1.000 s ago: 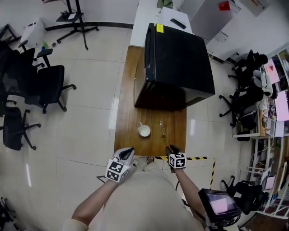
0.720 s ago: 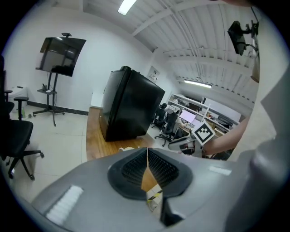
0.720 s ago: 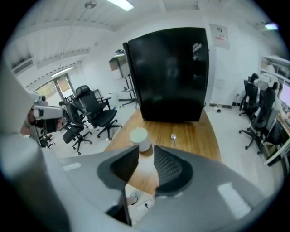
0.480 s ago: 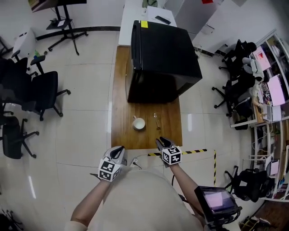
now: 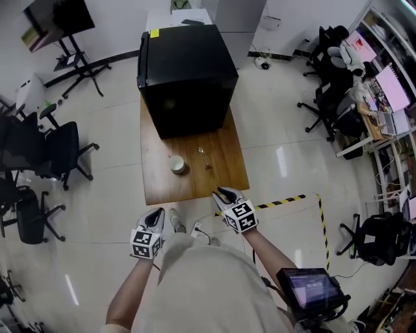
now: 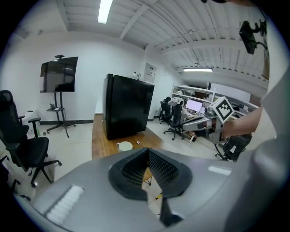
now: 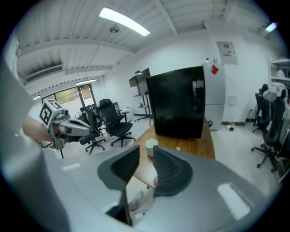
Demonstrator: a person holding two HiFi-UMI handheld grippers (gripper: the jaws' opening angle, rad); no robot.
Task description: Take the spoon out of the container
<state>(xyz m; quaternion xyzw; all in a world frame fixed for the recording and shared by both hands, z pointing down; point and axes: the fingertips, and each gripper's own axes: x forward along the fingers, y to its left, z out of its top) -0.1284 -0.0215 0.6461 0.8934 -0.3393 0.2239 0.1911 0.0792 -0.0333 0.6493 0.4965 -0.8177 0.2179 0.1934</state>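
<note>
A white cup [image 5: 176, 164] stands on the wooden table [image 5: 162, 185]. The metal spoon [image 5: 203, 156] lies flat on the table just right of the cup, outside it. From the left gripper view, the cup [image 6: 124, 146] and spoon [image 6: 138, 143] are small and far ahead. My left gripper [image 5: 156, 213] hangs below the table's front edge over the floor, and its jaws meet at the tips with nothing in them. My right gripper [image 5: 222, 192] is at the table's front right edge. Its jaws are closing, a narrow gap still shows, and nothing is between them.
A big black cabinet [image 5: 185, 78] fills the far half of the table. Black office chairs [image 5: 45, 153] stand on the left. Yellow-black tape [image 5: 305, 198] marks the floor at right, beyond it desks with monitors [image 5: 390, 84]. A screen on a stand [image 5: 58, 19] is at the far left.
The head view has swung, so the table now sits higher and further left. Both grippers have drawn back from the table, the left one further. Cup and spoon have stayed where they were.
</note>
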